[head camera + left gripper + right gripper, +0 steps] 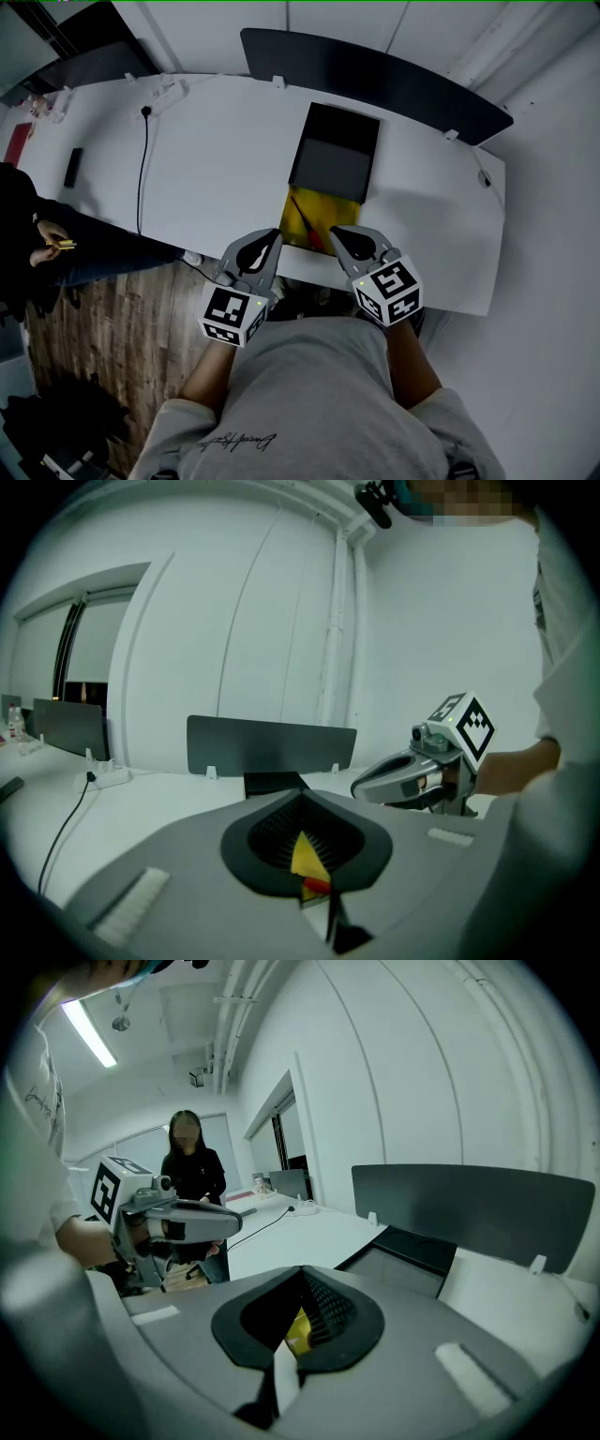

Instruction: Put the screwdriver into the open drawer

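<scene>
**A:** Where's the screwdriver?

**B:** The thin red-and-dark screwdriver (306, 221) lies flat on a bright yellow panel (330, 212) that sticks out from the near side of the flat black box (335, 150). Its long axis runs on a slant, with the far end up against the box's left near corner. The red end comes toward the person and to the right.

**A:** And the grippers?

**B:** Both sit just on the near side of the box, past the yellow panel, and both point at it. The left gripper (272, 236) has its jaws pressed together on nothing. The right gripper (339, 234) is the same, tips together and empty. The red end lands between the two tips, a bit closer to the right one, so I'd say the right hand has the shorter reach.

**A:** Anything you can't make out?

**B:** Plenty. I can't tell if the yellow panel is the open drawer's floor; if it is, the tool looks to be in it already. Any drawer walls are too small to see. The near tip is lost at the edge of the white desk (216, 159). From the left gripper view only a sliver of yellow and red (316, 885) shows through the hollow in the pads. The right gripper view gives just a yellow scrap (298, 1331) and no tool at all.
</scene>
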`<state>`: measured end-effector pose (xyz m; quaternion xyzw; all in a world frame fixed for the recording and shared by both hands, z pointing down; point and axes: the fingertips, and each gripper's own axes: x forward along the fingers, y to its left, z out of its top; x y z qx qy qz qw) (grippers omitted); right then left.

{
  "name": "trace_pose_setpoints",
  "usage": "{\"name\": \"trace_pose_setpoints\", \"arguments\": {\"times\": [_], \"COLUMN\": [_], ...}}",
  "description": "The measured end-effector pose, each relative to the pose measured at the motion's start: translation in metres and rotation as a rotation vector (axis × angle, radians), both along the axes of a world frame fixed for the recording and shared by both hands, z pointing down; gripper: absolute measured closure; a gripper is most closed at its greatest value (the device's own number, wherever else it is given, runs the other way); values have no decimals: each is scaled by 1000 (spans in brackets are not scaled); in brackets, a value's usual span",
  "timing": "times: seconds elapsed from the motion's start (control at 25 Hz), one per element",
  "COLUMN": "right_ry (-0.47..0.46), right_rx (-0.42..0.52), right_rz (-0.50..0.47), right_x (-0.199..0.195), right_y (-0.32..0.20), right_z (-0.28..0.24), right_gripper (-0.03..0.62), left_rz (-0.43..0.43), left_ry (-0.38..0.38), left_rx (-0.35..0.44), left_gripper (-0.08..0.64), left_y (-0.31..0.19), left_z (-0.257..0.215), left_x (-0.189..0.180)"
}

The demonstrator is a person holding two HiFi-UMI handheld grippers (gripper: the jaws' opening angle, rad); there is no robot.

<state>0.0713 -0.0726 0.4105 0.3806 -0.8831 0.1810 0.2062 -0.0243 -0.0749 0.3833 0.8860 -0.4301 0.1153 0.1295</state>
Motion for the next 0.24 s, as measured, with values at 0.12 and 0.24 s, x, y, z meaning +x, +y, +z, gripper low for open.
{"name": "trace_pose_setpoints", "arguments": {"times": [0.12,0.24], "right_ry": [5,9], "right_rx": [-3,-5], "right_rz": [-3,-6], "right_x": [0,-2], "right_y": [-1,-1], "right_z": [0,0], "right_gripper": [578,578], "left_rz": [0,1], "left_ry": [1,2], "left_rx": [0,-1], "left_gripper": [560,560], "left_y": [-2,-3], "left_z": [-1,-2], "left_x": [0,-1]}}
